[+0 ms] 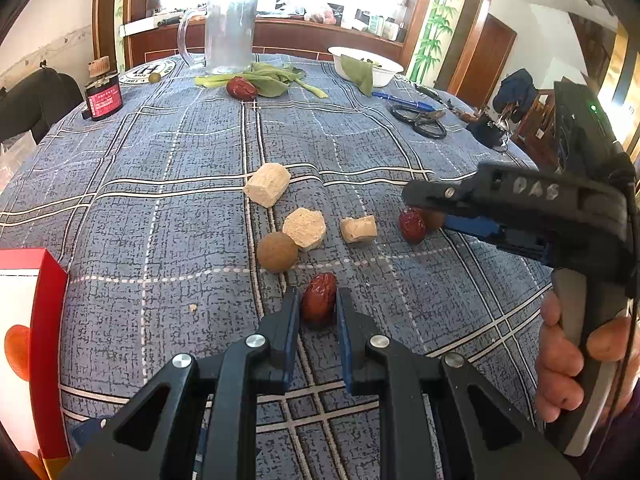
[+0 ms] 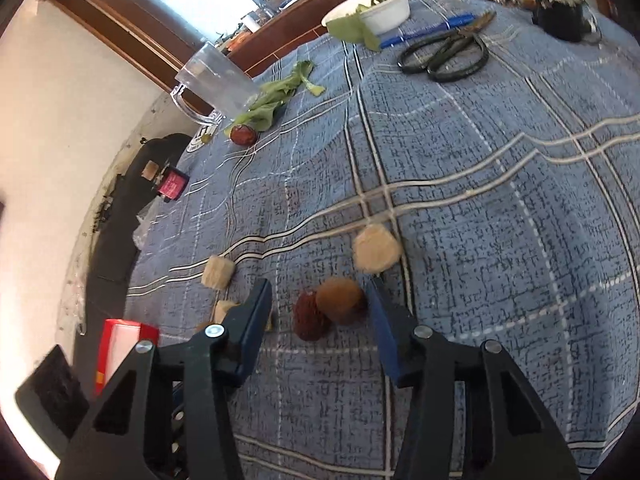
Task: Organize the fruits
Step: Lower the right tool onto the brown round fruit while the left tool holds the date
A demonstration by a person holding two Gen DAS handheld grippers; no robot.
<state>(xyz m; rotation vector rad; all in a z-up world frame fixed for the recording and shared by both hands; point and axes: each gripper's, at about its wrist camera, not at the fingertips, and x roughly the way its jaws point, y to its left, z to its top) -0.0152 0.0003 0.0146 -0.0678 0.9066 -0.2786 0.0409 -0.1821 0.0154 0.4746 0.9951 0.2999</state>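
Note:
My left gripper (image 1: 318, 300) is shut on a red date (image 1: 319, 298) resting on the blue checked tablecloth (image 1: 160, 168). A brown longan (image 1: 277, 252) lies just beyond it. My right gripper (image 2: 320, 300) is open, its fingers either side of another red date (image 2: 310, 317) and a brown longan (image 2: 339, 300) that touch each other; the same pair shows under the right gripper in the left wrist view (image 1: 413, 224). A third red date (image 1: 241, 88) lies far back by green leaves (image 1: 272, 78).
Three beige pastry pieces (image 1: 267, 184) (image 1: 305, 228) (image 1: 358, 229) lie mid-table. A glass jug (image 1: 224, 36), white bowl (image 1: 366, 64), scissors (image 1: 418, 120), blue pen (image 1: 400, 99) and dark jar (image 1: 103, 98) stand at the back. A red-and-white box (image 1: 28, 340) sits at the left edge.

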